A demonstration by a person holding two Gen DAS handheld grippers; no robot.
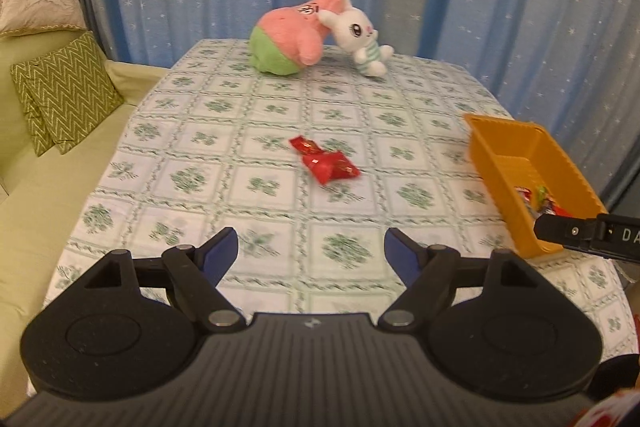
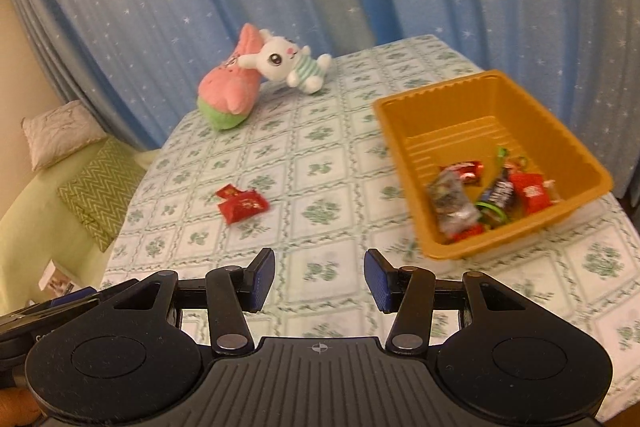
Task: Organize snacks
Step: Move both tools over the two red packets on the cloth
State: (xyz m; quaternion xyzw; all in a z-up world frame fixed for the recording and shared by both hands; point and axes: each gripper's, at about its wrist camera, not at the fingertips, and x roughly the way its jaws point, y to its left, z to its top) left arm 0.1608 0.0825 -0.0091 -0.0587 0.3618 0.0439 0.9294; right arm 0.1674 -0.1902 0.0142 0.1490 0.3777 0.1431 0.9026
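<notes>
Two red snack packets (image 1: pixel 325 159) lie together on the patterned tablecloth mid-table; they also show in the right wrist view (image 2: pixel 241 203). An orange tray (image 2: pixel 404 147) on the right holds several wrapped snacks (image 2: pixel 484 193); the tray also shows in the left wrist view (image 1: pixel 492 163). My left gripper (image 1: pixel 311 254) is open and empty, above the near table, short of the red packets. My right gripper (image 2: pixel 319 281) is open and empty, near the tray's front left corner. Part of the right gripper (image 1: pixel 576 231) shows over the tray's near end.
A pink and green plush (image 1: pixel 288 39) and a white bunny plush (image 1: pixel 360 35) lie at the table's far end. A green sofa with zigzag cushions (image 1: pixel 68 95) runs along the left. Blue star curtains hang behind. The table's edge is close on the right.
</notes>
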